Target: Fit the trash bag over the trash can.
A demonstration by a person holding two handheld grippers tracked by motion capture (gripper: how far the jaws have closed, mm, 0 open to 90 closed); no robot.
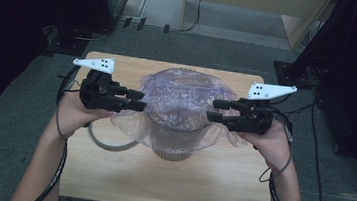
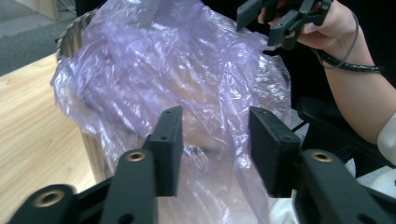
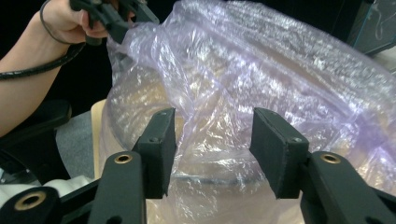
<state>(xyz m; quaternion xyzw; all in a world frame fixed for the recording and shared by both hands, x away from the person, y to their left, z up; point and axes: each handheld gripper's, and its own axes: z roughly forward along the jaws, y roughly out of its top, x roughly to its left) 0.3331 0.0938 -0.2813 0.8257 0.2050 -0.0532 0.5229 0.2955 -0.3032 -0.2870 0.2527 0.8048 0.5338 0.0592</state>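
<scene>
A wooden surface (image 1: 108, 173) on grey carpet carries a woven bin (image 1: 173, 153) at its middle, draped in a purple plastic bag (image 1: 181, 98), likely being fitted as a liner. Left claw (image 1: 138, 101) and right claw (image 1: 214, 110) flank it, both spread, pinching nothing. Film hides the bin's rim and inside.

The high view looks forward and steeply down from above the person's side onto the wooden table (image 1: 108, 173), far enough off to take in all of it and the floor around. The left gripper view rides low on the left gripper (image 1: 136, 100) and faces across the table, close against the purple plastic bag (image 2: 187, 70) over the bin (image 2: 74, 37). The right gripper view rides on the right gripper (image 1: 218, 110) and faces the opposite way, just as close. Both share the bag, and each catches the opposite hand at its top edge.
</scene>
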